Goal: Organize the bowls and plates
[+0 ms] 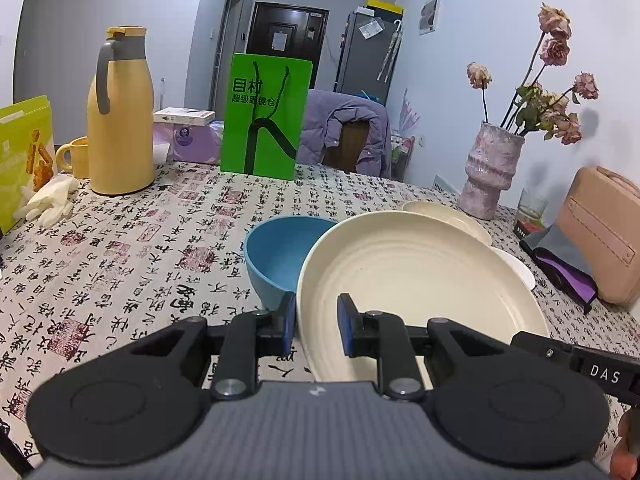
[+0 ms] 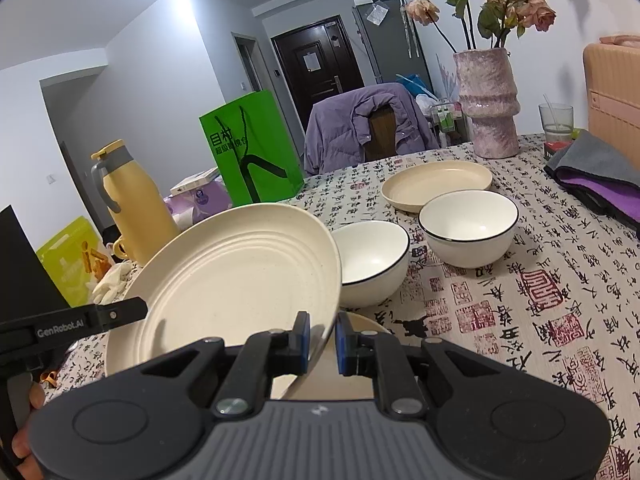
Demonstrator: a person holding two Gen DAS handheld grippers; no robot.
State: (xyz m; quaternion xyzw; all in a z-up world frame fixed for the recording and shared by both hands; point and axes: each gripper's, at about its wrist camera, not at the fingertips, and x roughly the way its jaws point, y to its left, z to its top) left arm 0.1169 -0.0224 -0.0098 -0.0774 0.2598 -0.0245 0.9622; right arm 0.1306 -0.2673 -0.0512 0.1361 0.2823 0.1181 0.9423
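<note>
A large cream ridged plate (image 1: 416, 280) is tilted up off the table; it also shows in the right wrist view (image 2: 236, 276). My left gripper (image 1: 316, 322) has its jaws on either side of the plate's left rim with a gap showing. My right gripper (image 2: 322, 334) straddles the plate's right rim, jaws slightly apart. A blue bowl (image 1: 276, 256) stands just left of the plate. Two white bowls with dark rims, one near (image 2: 372, 260) and one farther right (image 2: 470, 232), and a second cream plate (image 2: 436, 182) stand beyond. Another cream plate (image 2: 360, 326) lies under the tilted one.
A yellow thermos (image 1: 120, 120), yellow mug (image 1: 74, 156), green paper bag (image 1: 266, 116), snack box (image 1: 24, 160) and white gloves (image 1: 48, 200) stand at the left. A pink vase (image 2: 486, 108), glass (image 2: 556, 118), grey-purple cloth (image 2: 596, 180) and pink case (image 2: 614, 80) stand at the right.
</note>
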